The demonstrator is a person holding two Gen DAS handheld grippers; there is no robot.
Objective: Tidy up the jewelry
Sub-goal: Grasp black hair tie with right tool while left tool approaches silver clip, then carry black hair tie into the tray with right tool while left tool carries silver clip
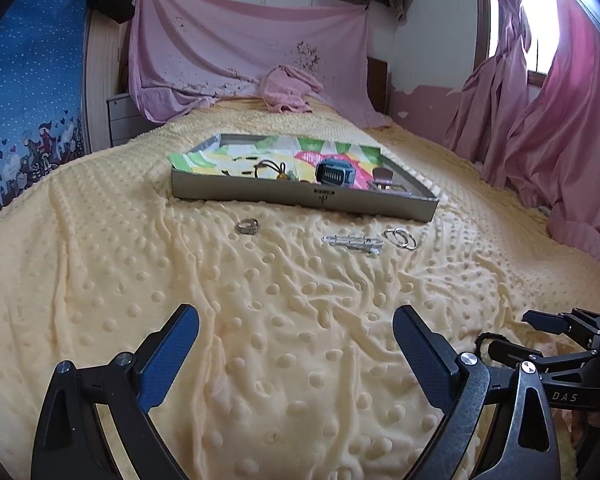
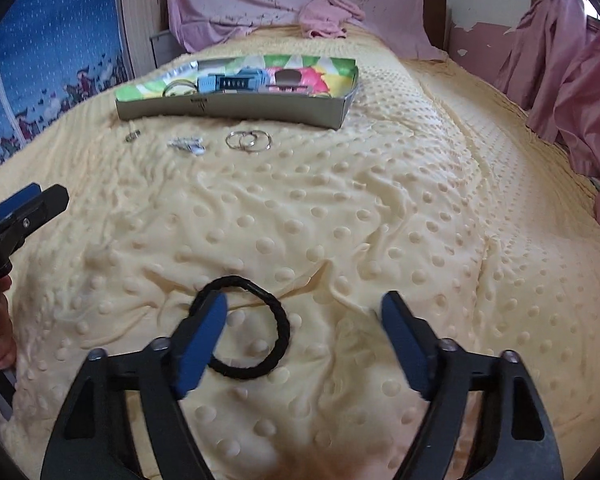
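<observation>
Black hair band (image 2: 252, 328): near bed edge, within released right tongs (image 2: 304, 340), ungrasped. Left tongs (image 1: 296, 356) released. Rings (image 2: 248, 141), clips outside tray (image 2: 236, 110); sorting partly done.

You have a black braided hair tie (image 2: 256, 328) lying flat on the yellow dotted blanket (image 2: 380, 220) — nearest you. Farther off, before the shallow grey tray (image 2: 236, 109), lie a silver ring (image 1: 247, 225), a silver clip (image 1: 350, 242) and two linked hoops (image 2: 249, 141) — all flat, apart.

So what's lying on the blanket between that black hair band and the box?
In the right wrist view, between the black hair band and the box: bare blanket, then two linked silver rings.
</observation>
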